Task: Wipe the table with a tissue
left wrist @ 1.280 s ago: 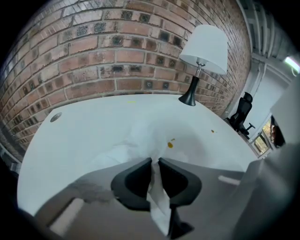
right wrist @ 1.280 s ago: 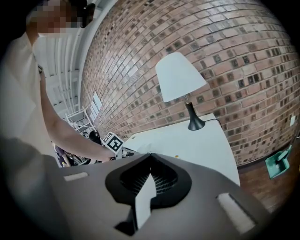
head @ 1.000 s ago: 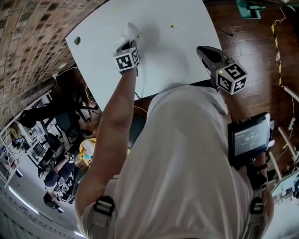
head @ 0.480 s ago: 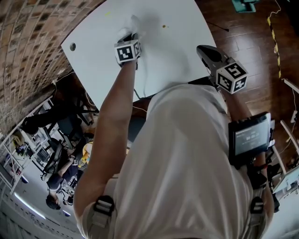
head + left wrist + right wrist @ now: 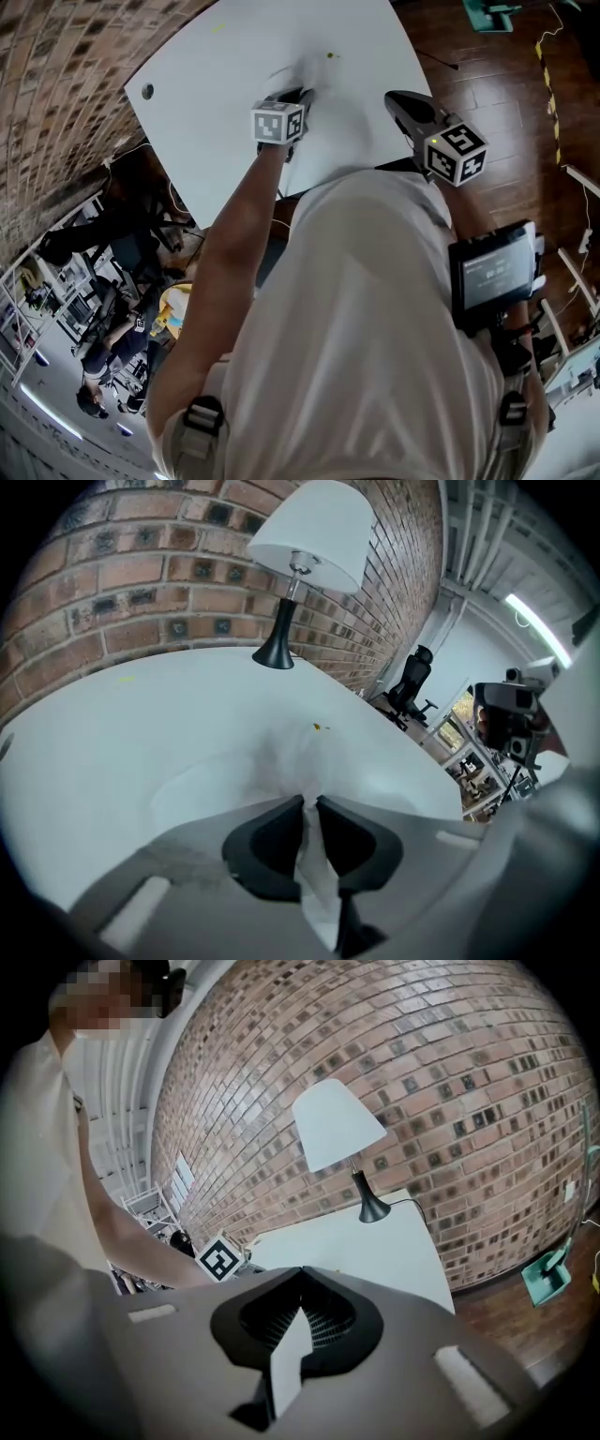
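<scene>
The tissue (image 5: 298, 757) is a soft, crumpled white wad sitting on the smooth white table (image 5: 103, 742). Its tail is pinched tight in the left gripper (image 5: 310, 803). Only that gripper's view shows the pinch, the head view is just blur there. One yellow speck (image 5: 317, 727) lies just past it. One lamp (image 5: 305, 555), white cone shade. Right gripper (image 5: 300, 1274) is by the table edge, jaws closed on nothing.

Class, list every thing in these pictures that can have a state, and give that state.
Left tool, shut on the tissue.
Tissue, crumpled, pinched in the left tool, against the table.
Right tool, shut, holding nothing.
Lamp, upright on the table.
Table, white top with a small yellowish speck on it.
</scene>
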{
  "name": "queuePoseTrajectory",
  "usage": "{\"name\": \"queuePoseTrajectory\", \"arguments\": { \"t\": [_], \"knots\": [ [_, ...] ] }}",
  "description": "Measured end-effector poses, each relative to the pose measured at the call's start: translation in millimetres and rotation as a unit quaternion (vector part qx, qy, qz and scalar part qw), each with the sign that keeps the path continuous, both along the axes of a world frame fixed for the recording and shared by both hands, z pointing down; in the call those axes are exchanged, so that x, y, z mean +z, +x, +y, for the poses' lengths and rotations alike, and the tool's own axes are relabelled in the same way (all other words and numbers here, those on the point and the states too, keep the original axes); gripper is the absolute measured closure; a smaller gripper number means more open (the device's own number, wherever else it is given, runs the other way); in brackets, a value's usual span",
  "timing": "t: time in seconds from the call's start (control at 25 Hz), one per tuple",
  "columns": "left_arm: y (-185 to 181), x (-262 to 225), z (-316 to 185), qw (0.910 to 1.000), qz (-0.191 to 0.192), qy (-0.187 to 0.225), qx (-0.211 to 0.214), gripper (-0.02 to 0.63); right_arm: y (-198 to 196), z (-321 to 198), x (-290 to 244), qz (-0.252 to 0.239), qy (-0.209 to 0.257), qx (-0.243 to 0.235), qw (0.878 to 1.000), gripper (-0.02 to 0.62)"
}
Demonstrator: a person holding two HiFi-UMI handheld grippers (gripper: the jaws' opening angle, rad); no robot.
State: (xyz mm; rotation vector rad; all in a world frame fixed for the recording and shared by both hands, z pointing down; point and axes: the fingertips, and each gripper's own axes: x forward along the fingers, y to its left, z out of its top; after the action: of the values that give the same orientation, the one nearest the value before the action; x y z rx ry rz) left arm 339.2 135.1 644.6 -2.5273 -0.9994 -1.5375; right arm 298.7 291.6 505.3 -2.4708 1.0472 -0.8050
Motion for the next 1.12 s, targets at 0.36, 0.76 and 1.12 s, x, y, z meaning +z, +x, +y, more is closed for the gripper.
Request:
{"name": "queuePoseTrajectory", "arguments": {
  "t": [0.36,0.76,1.12],
  "knots": [
    [-5.9,17.6,21.6,0.9999,0.008,0.006,-0.01,0.568,3.8,30.3,-1.0,0.004,-0.02,-0.007,1.0,0.589],
    [6.0,7.5,-14.7,0.9993,0.031,0.015,-0.018,0.569,5.6,2.0,-2.5,0.004,-0.003,-0.005,1.0,0.588],
    [6.0,5.4,-20.8,0.9985,0.04,0.012,-0.035,0.568,2.1,-2.6,-0.8,0.002,-0.003,-0.013,1.0,0.589]
  ]
}}
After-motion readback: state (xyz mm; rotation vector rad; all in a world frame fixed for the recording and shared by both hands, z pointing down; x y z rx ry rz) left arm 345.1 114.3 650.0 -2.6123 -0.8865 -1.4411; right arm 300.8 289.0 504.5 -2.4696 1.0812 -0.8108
